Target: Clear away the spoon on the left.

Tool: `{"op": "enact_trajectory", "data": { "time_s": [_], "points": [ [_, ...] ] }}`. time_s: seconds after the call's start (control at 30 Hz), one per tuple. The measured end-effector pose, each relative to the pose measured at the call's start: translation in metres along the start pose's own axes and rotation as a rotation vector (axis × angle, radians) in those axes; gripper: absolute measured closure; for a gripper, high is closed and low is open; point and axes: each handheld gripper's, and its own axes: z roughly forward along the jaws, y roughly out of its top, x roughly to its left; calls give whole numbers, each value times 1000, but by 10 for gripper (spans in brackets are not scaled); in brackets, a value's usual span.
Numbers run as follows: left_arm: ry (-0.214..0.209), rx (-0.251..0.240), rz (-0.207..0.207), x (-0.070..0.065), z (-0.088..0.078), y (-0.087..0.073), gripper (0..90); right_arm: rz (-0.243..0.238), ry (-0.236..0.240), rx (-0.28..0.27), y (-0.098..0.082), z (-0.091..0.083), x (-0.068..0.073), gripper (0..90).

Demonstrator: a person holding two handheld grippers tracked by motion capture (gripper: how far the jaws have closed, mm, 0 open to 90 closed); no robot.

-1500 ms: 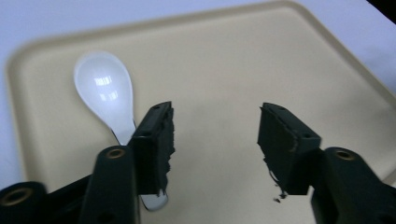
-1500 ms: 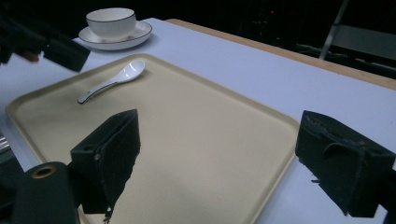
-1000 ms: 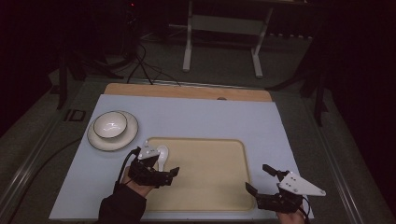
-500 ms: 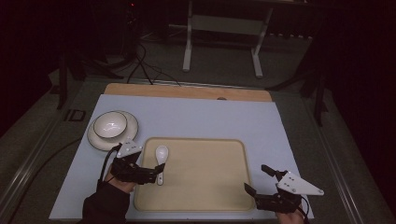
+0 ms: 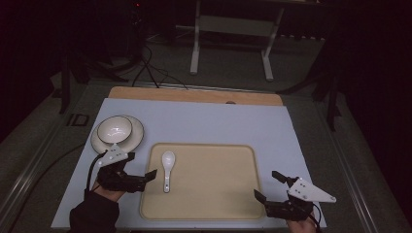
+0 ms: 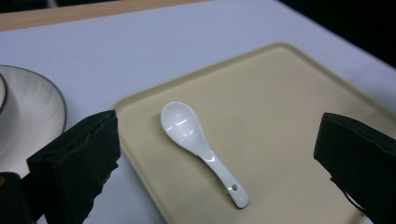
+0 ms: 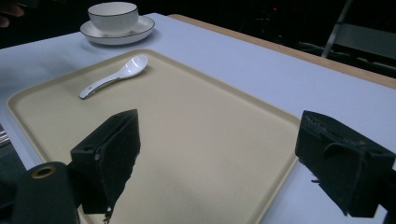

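spoon (image 5: 167, 170) lies loose on tray (image 5: 228, 204); your left hand-held gripper (image 5: 145, 177) and right hand-held gripper (image 5: 272, 187) both gape empty. likely next: fetch bowl (image 5: 114, 129).

The spoon (image 6: 198, 142) looks like glossy white glazed ceramic with bright highlights in its scoop, and the bowl (image 7: 113, 15) and saucer (image 7: 140, 29) share that shiny white glaze, the bowl with a thin dark line at its rim. The tray (image 7: 224, 154) is a smooth, matt beige that looks like plastic, lying on a matt pale blue sheet (image 5: 209, 124) over the counter, whose far edge (image 5: 194, 95) shows bare light wood. The left tongs (image 6: 224, 158) and right tongs (image 7: 233, 158) have dull black pads (image 7: 109, 154), rough and slightly frayed at the edges like foam or rubber.
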Motion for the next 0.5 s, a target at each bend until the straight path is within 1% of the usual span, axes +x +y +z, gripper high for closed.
{"op": "enact_trajectory", "data": {
  "time_s": [0.03, 0.13, 0.17, 0.3, 0.37, 0.4, 0.43, 0.47, 0.5],
  "points": [
    [-3, -4, -3, 1, -1, -1, 12, 0, 0, 1, 0, 0, 0, 139],
    [14, -3, -2, 4, -5, -8, 11, -1, 0, 3, 0, 0, 0, 139],
    [14, -3, -2, 4, -5, -8, 11, -2, 1, 2, 0, 1, 0, 139],
    [28, -28, -1, 9, -12, -17, 11, -6, 2, 2, 0, 1, 1, 139],
    [40, -43, -8, 12, -14, -22, 11, -7, 1, 1, 0, 1, 1, 139],
    [45, -43, -17, 13, -15, -24, 12, -7, 0, 2, 0, 0, 1, 139],
    [45, -43, -17, 13, -15, -24, 12, -7, 0, 2, 0, 0, 1, 139],
    [59, -49, -29, 16, -15, -28, 11, -9, 0, 2, 0, 0, 1, 139],
    [64, -45, -31, 18, -14, -31, 12, -10, 0, 2, 0, 0, 1, 139]
  ]
}}
